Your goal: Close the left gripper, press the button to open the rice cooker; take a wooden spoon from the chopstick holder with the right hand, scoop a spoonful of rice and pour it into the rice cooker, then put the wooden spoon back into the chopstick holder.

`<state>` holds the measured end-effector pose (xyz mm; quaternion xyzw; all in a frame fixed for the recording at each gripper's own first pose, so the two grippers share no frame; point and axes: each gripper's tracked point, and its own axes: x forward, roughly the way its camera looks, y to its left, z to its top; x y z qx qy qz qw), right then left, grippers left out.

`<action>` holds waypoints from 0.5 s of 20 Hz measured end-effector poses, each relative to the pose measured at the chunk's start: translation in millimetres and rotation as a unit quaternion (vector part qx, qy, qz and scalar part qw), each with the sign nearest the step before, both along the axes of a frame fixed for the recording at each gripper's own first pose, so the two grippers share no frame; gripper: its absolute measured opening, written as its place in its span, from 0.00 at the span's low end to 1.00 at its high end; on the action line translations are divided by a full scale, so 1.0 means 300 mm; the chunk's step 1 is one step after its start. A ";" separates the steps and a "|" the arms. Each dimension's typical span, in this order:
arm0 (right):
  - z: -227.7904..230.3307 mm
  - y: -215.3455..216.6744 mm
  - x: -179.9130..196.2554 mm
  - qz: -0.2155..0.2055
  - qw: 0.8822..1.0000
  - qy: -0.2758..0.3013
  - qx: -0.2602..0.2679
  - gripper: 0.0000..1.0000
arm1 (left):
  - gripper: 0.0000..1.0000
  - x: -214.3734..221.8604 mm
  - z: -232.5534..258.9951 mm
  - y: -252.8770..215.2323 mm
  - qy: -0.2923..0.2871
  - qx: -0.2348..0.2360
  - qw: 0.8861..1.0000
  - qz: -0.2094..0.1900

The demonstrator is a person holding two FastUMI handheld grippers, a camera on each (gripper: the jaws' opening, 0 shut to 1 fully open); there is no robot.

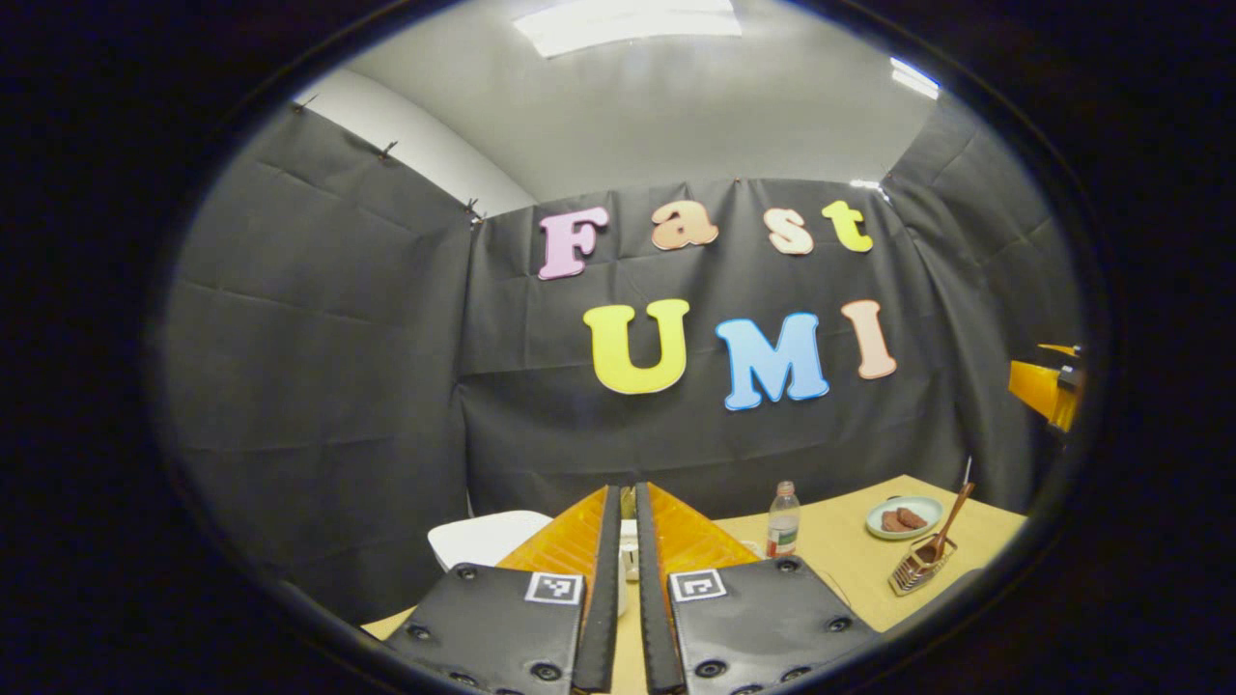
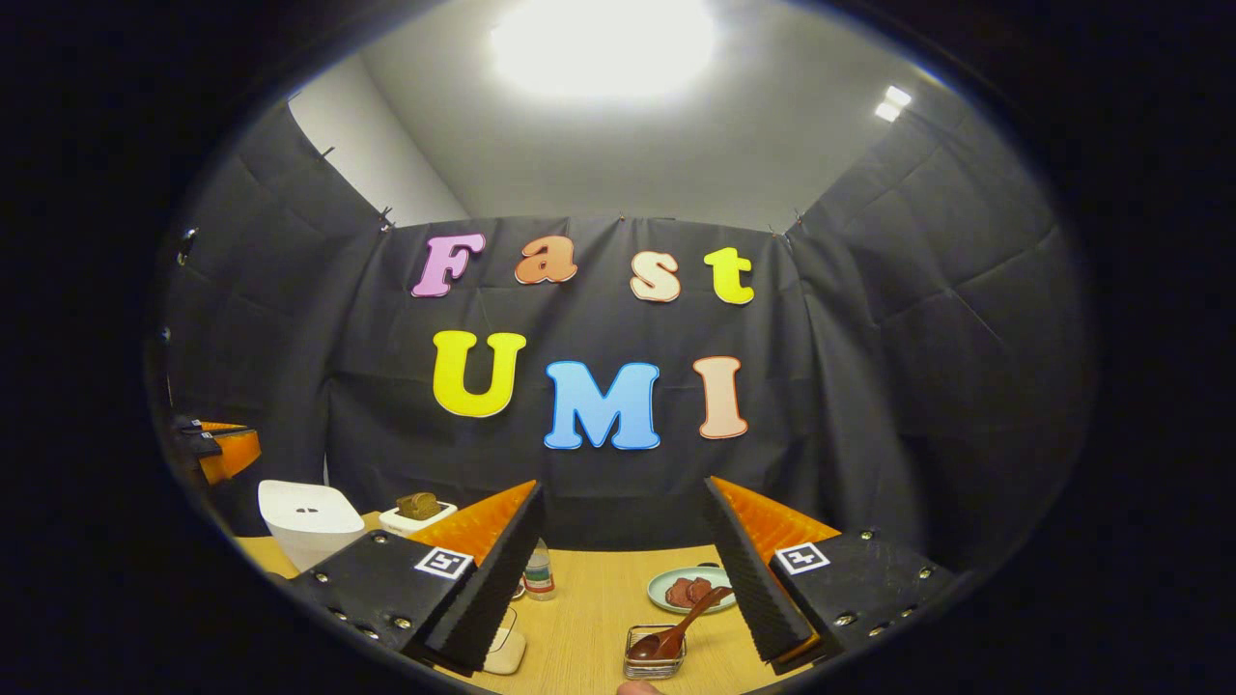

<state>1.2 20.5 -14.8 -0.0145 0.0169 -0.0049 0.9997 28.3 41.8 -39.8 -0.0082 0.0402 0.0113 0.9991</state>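
The white rice cooker (image 1: 483, 536) stands with its lid down at the table's left, partly behind my left gripper (image 1: 629, 488), which is shut with nothing between its fingers. A wooden spoon (image 1: 951, 521) leans in the wire chopstick holder (image 1: 922, 565) at the right. In the right gripper view the rice cooker (image 2: 309, 521) is at the far left, and the wooden spoon (image 2: 681, 632) rests in the holder (image 2: 655, 652) just below my right gripper (image 2: 623, 487). That gripper is open and holds nothing, raised above the table. The left gripper (image 2: 217, 444) shows at the left edge.
A small bottle (image 2: 538, 569) and a plate of brown food (image 2: 690, 589) stand mid-table. A white dish with a brown lump (image 2: 417, 512) sits beside the cooker. A flat white object (image 2: 504, 652) lies near the front. The wooden table (image 2: 589, 598) ends at the black cloth wall.
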 end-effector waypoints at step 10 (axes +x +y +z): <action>-0.001 0.004 -0.003 -0.023 1.000 0.004 -0.020 0.98 | 0.08 0.119 -0.082 0.138 0.022 -0.003 0.999 0.024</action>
